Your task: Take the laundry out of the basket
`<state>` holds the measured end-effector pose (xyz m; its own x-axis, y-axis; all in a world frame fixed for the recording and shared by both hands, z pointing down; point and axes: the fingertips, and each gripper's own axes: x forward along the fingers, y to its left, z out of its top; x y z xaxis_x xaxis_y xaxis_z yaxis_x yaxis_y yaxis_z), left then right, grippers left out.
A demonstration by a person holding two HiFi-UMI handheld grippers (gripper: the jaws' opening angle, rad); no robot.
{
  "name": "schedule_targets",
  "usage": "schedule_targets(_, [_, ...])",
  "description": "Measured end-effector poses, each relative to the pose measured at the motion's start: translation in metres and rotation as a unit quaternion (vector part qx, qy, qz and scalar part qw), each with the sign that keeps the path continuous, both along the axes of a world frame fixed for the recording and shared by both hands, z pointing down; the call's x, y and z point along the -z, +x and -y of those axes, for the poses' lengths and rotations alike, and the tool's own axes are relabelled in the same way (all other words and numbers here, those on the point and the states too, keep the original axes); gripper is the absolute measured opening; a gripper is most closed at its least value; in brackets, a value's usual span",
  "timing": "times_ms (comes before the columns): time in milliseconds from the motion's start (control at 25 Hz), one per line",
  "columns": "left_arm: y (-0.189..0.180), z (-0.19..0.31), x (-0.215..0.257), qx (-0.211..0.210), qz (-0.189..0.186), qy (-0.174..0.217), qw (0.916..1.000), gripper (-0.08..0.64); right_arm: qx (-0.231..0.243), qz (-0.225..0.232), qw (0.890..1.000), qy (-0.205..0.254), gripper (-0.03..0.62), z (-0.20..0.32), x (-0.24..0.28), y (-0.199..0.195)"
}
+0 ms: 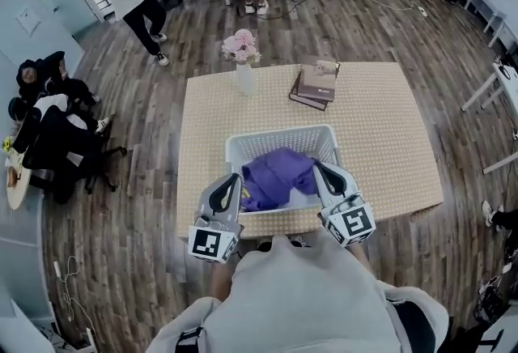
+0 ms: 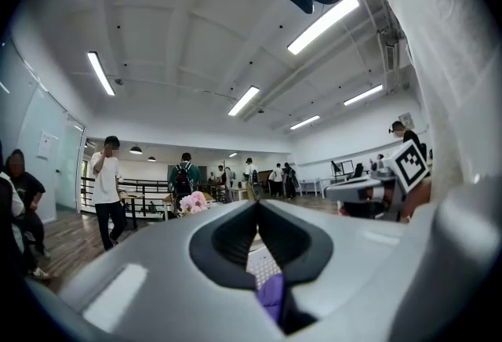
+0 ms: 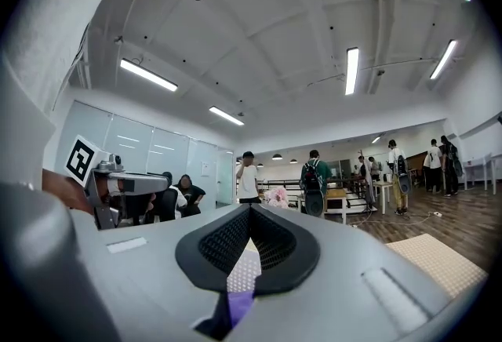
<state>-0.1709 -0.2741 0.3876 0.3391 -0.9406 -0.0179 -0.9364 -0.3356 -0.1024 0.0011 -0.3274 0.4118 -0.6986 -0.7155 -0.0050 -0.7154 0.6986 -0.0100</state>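
- The floor (image 1: 137, 181) is grey-brown wood planking that runs all round the surface.
- The surface (image 1: 380, 141) is rectangular, under a beige mat with a fine dotted grain.
- A slim, pale vase (image 1: 244, 78) stands upright in the upper left part of the surface, holding soft pink flowers (image 1: 241, 45).
- The basket (image 1: 275, 135) is white plastic, rectangular, with latticed walls. It sits at the middle of the near edge of the surface.
- The laundry (image 1: 275, 177) is a crumpled purple cloth lying inside the basket, bunched toward its centre.
- Two dark hardcover books (image 1: 316, 82) lie stacked flat at the upper right, well apart from the basket.
- Left gripper (image 1: 233, 180) (image 2: 257, 203): smooth grey shell with black ribbed pads. Its fingers meet at the tips, leaving only a leaf-shaped gap behind them and clamping nothing. The tips sit at the lower left corner of the basket, the purple cloth showing beyond them.
- Right gripper (image 1: 318, 167) (image 3: 249, 209): same grey shell and black pads. Its fingers are closed tip to tip and empty, at the lower right corner of the basket, just beside the laundry.
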Motion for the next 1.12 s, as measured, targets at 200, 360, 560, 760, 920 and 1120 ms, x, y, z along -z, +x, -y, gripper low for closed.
schedule_targets(200, [-0.021,0.011,0.003,-0.006,-0.003,-0.014,0.9999,0.009,-0.017,-0.009,0.999,-0.026,-0.003,0.006,-0.001,-0.009])
schedule_targets(360, [-0.031,0.035,-0.014,-0.011,-0.007,-0.033,0.9994,0.009,-0.032,-0.019,0.998,-0.055,-0.003,0.028,-0.021,-0.010])
schedule_targets(560, [-0.035,0.047,-0.046,-0.020,-0.009,-0.083,0.9963,0.009,-0.046,-0.036,0.992,-0.110,-0.003,0.037,-0.058,-0.002])
schedule_targets(760, [-0.047,0.058,-0.065,-0.015,-0.003,-0.107,0.9942,0.009,-0.039,-0.102,0.984,-0.138,-0.003,0.043,-0.091,-0.004])
schedule_targets(920, [-0.053,0.060,-0.072,-0.013,-0.017,-0.108,0.9939,0.009,0.038,-0.413,0.910,-0.003,-0.003,0.030,-0.134,-0.016])
schedule_targets(1120, [-0.055,0.056,-0.073,-0.013,-0.028,-0.103,0.9942,0.009,0.146,-0.613,0.771,0.093,-0.002,0.011,-0.190,-0.028])
